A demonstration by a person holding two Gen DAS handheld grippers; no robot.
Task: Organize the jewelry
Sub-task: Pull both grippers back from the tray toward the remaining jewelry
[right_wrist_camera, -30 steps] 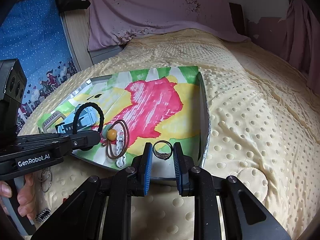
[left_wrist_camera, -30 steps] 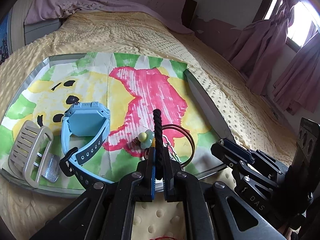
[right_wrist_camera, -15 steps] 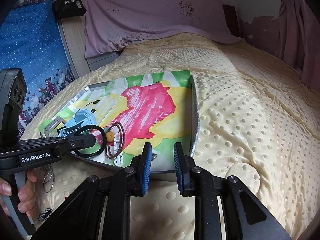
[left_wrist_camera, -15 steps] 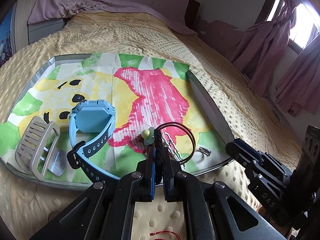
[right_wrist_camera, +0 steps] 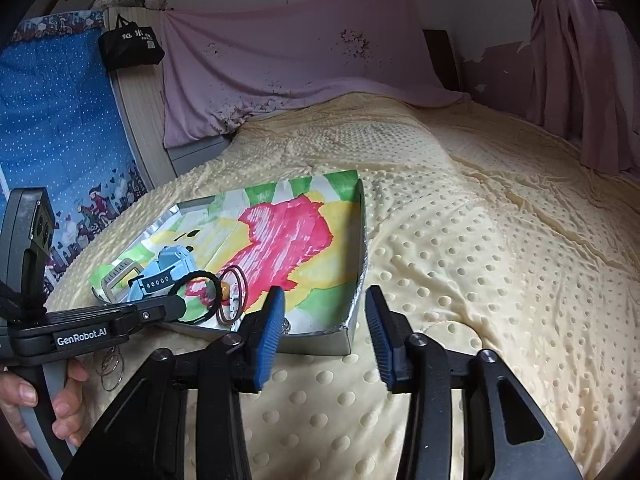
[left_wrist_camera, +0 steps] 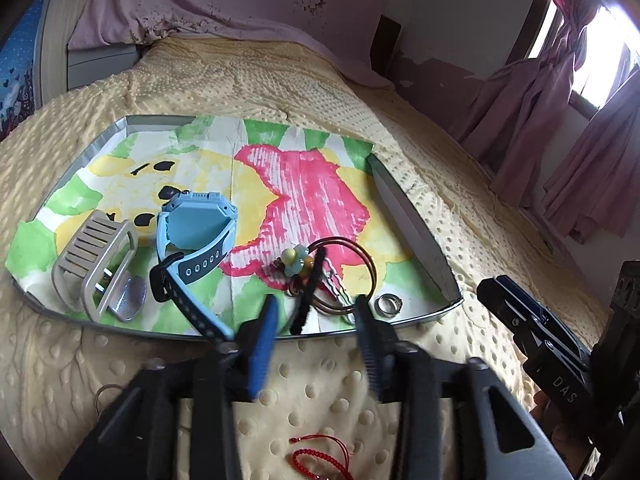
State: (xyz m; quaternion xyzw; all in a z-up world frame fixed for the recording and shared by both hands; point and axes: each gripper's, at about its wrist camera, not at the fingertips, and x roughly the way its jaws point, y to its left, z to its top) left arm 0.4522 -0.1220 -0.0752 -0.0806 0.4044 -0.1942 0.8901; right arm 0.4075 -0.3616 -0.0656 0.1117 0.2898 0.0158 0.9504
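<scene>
Yellow dotted bedspread (right_wrist_camera: 460,264) fills both views, with the paper-lined tray (left_wrist_camera: 416,236) lying flat on the bed. I read this as the release step: my left tongs (left_wrist_camera: 316,322) have just been opening, and the black hair tie (left_wrist_camera: 310,292) stands loose between the blue pads, leaning over the tray's near edge with neither pad pressing on it. My right tongs (right_wrist_camera: 325,322) have also just been opening, and nothing sits between them; they hover just short of the tray's near corner. In the tray I see the blue watch (left_wrist_camera: 196,236), a beige clip (left_wrist_camera: 96,256), a brown bangle (left_wrist_camera: 352,276) with a small charm (left_wrist_camera: 294,262), and a ring (left_wrist_camera: 390,304) near the corner. A red cord bracelet (left_wrist_camera: 320,458) lies on the bedspread below the left tongs, outside the tray. I'd guess it goes in next; that calls for lowering onto a thin, limp cord. Both tongs point down at a slant toward the tray. A hand (right_wrist_camera: 44,404) grips the left handle.
</scene>
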